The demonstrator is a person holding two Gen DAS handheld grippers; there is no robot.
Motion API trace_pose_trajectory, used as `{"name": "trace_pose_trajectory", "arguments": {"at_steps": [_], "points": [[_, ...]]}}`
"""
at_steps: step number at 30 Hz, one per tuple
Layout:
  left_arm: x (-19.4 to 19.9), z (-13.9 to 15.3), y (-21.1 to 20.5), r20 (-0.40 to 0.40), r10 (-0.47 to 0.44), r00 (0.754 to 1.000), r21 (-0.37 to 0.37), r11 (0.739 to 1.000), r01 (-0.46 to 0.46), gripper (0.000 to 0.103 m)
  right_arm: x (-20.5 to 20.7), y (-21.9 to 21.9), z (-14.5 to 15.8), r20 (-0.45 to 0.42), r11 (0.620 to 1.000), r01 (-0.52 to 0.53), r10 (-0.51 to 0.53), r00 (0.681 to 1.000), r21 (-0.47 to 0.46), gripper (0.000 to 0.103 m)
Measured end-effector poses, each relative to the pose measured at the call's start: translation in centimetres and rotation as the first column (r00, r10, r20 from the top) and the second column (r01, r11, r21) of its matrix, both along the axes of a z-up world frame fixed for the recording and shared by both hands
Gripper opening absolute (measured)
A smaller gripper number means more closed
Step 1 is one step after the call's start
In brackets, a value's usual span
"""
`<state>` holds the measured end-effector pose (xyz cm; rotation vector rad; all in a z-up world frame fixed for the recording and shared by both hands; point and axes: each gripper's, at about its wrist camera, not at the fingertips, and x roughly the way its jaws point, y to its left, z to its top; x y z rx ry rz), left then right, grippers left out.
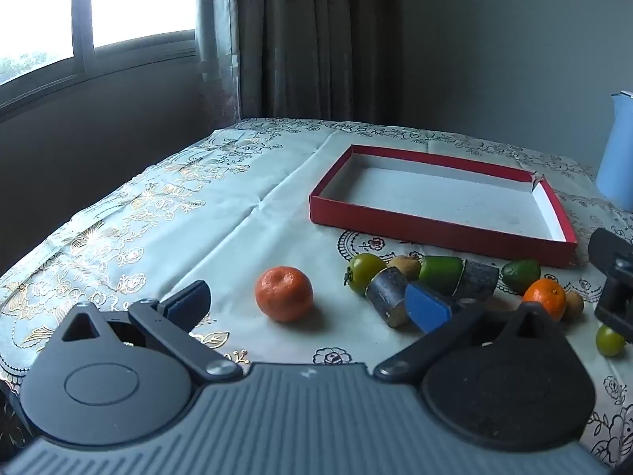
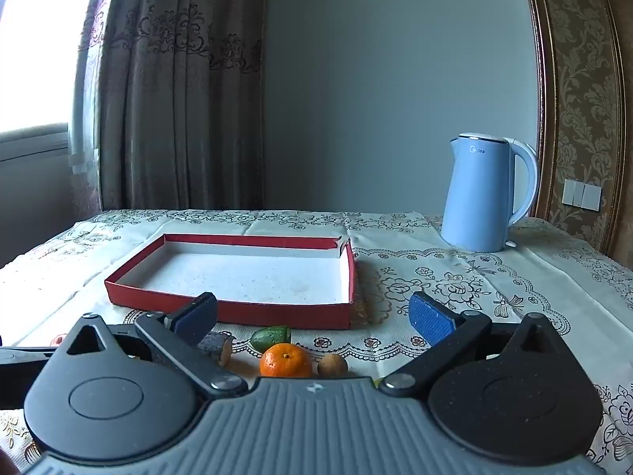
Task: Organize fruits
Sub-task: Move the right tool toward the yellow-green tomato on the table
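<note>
Nearest the left tongs (image 1: 308,303), whose jaws are spread wide with nothing between them, sits a lone orange mandarin (image 1: 283,293) on the tabletop (image 1: 245,198), just ahead of the gap. To their right lies a cluster of fruit: green ones, two dark cane pieces (image 1: 389,301), a second mandarin (image 1: 545,297). Beyond stands the red tray (image 1: 435,229), white inside. The right tongs (image 2: 314,314) are also spread and hold nothing; below them lies that second mandarin (image 2: 285,360), a brown fruit (image 2: 332,365) beside it. A blue kettle (image 2: 480,194) stands far right.
</note>
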<state>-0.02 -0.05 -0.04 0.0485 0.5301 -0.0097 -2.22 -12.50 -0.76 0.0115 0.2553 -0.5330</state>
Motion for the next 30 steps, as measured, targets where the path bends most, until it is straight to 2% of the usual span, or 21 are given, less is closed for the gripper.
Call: {"name": "trace_pose_trajectory", "arguments": {"at_steps": [4, 5, 7, 12, 20, 30], "points": [[-0.3, -0.2, -0.2, 0.006, -0.001, 1.000, 0.012, 1.000, 0.000, 0.103, 0.0, -0.1, 0.0, -0.005, 1.000, -0.005, 0.005, 1.000, 0.001, 0.103], [0.5, -0.8, 0.7, -0.020, 0.005, 1.000, -0.010, 1.000, -0.006, 0.103, 0.0, -0.2, 0.0, -0.005, 1.000, -0.005, 0.005, 1.000, 0.000, 0.103], [0.8, -1.5, 1.1, -0.019, 0.008, 1.000, -0.008, 1.000, -0.008, 0.103, -0.1, -0.2, 0.0, -0.003, 1.000, -0.006, 0.006, 1.000, 0.000, 0.103], [1.6, -2.1, 1.2, -0.005, 0.020, 1.000, 0.021, 1.000, -0.020, 0.103, -0.3, -0.8, 0.5, 0.007, 1.000, -0.002, 0.002, 1.000, 0.000, 0.103], [2.6, -2.8, 2.0, -0.019, 0.016, 1.000, -0.021, 1.000, -0.016, 0.103, -0.5, -1.2, 0.0, 0.034, 1.000, 0.001, -0.002, 0.999, 0.015, 0.103], [3.2, -3.5, 2.3, -0.013, 0.000, 1.000, -0.027, 1.000, 0.000, 0.103, -0.5, -1.9, -0.4, 0.041, 0.999, -0.004, 0.002, 0.999, 0.035, 0.103]]}}
